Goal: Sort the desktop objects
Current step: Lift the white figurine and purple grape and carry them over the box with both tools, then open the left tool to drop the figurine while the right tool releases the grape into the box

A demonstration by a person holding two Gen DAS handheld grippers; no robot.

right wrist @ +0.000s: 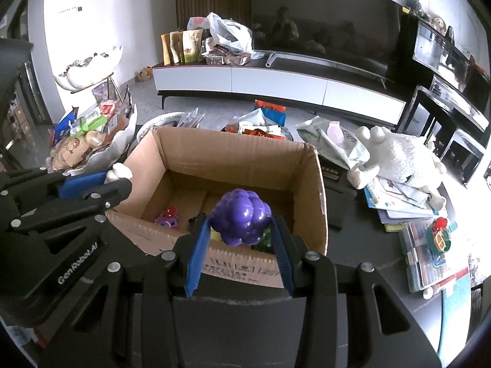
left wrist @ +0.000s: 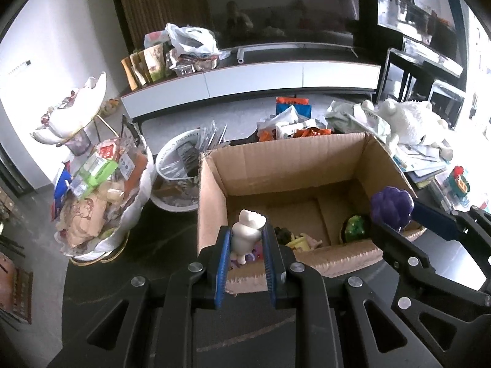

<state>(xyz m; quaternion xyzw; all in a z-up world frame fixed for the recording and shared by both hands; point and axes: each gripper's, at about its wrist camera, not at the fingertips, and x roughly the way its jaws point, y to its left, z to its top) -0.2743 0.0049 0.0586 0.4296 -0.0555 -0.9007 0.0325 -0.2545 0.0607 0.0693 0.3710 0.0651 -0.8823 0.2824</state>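
An open cardboard box (left wrist: 211, 211) (right wrist: 319, 190) stands on the dark table with small toys in its bottom. My left gripper (left wrist: 247, 236) is shut on a small white figure (left wrist: 247, 233) and hangs over the box's near left corner. Seen from the right wrist, that figure (right wrist: 119, 171) pokes out beside the box's left wall. My right gripper (right wrist: 241, 224) is shut on a knobbly purple grape toy (right wrist: 241, 217) above the box's near wall. In the left wrist view the grape toy (left wrist: 391, 210) sits over the box's right wall.
A white shell-shaped stand heaped with snack packets (left wrist: 101, 196) is left of the box, with a white bowl of packets (left wrist: 178, 168) behind. A white plush toy (right wrist: 402, 156) lies on books at the right. A clear case (right wrist: 426, 254) with a small toy sits near the right edge.
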